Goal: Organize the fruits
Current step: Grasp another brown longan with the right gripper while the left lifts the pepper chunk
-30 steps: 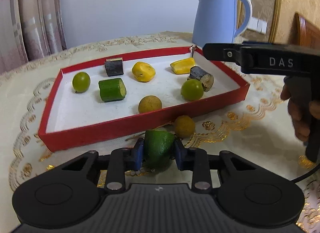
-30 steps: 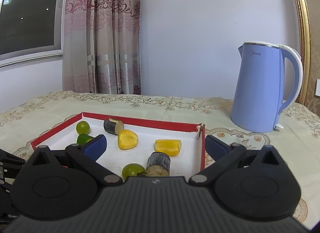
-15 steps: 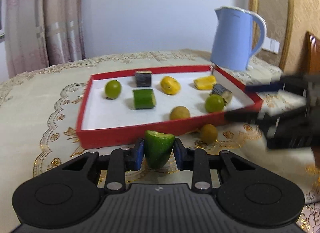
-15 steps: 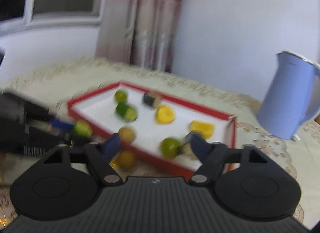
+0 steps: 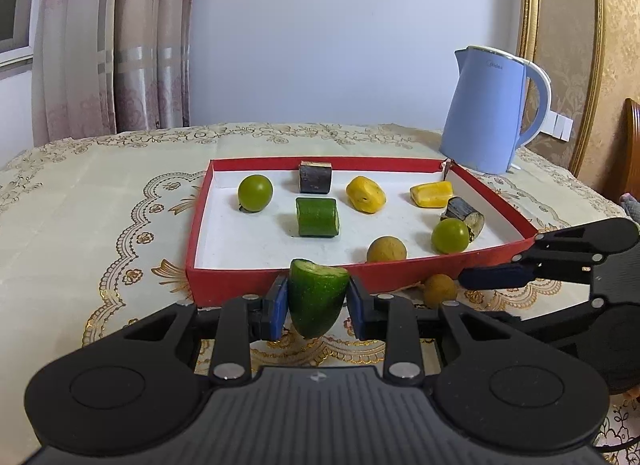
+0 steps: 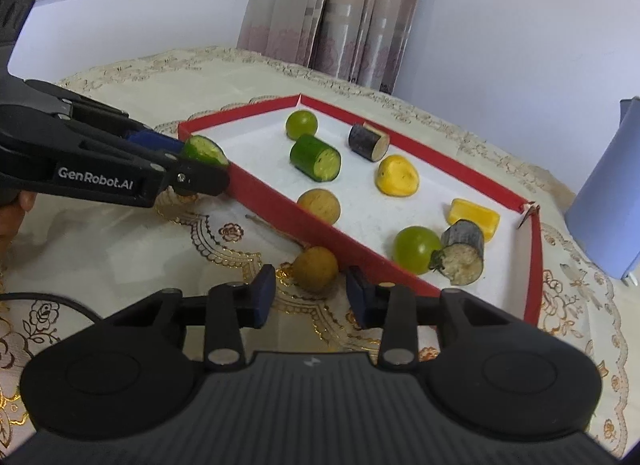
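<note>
Eight pieces lie in the red tray (image 5: 496, 251) | left gripper (image 5: 317, 305) clamped on cucumber end (image 5: 316, 301) | right gripper (image 6: 311, 297) apart around stray yellow-brown fruit (image 6: 315, 274) on desk (image 5: 80, 225) | two left

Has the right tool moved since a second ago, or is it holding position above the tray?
Yes. The right tool has dropped from over the red tray to the tablecloth outside its near wall, now open around the loose brown fruit.
</note>
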A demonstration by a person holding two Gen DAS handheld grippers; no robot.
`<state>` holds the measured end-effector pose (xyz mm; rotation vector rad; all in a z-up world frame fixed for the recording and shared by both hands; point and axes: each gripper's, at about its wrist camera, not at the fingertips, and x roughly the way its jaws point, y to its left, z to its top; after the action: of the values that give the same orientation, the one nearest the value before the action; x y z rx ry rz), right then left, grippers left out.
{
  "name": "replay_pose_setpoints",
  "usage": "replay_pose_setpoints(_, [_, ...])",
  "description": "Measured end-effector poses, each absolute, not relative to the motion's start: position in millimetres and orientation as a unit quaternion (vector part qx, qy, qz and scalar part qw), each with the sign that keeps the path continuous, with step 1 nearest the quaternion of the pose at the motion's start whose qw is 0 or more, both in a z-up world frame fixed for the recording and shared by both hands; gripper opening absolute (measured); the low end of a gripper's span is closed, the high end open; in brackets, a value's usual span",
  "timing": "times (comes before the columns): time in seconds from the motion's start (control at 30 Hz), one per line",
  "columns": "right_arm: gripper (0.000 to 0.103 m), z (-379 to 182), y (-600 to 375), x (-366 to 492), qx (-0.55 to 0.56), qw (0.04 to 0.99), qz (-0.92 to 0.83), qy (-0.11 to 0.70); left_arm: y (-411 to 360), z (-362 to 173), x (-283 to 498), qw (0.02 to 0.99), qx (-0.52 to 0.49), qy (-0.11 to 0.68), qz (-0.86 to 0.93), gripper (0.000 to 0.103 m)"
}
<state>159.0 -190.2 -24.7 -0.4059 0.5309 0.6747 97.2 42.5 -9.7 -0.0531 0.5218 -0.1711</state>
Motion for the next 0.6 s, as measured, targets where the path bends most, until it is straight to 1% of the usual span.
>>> replay_pose_setpoints(0.1, [0.029,-27,-187,165,-0.192,0.888,0.323,0.265,42,-10,96,0.964,-0.026,0.253,-0.084,0.03])
replay_pose_setpoints(0.17, [0.028,-27,-186,169,-0.187,0.889,0.322,0.268,43,-10,96,0.964,-0.028,0.251,-0.087,0.03])
replay_pose_setpoints(0.2, [0.024,-27,-185,171,-0.184,0.89,0.319,0.268,43,-10,96,0.964,-0.029,0.251,-0.089,0.03])
replay_pose_setpoints(0.6, [0.024,-24,-192,161,-0.181,0.894,0.323,0.251,48,-9,93,0.968,-0.041,0.234,-0.085,0.03])
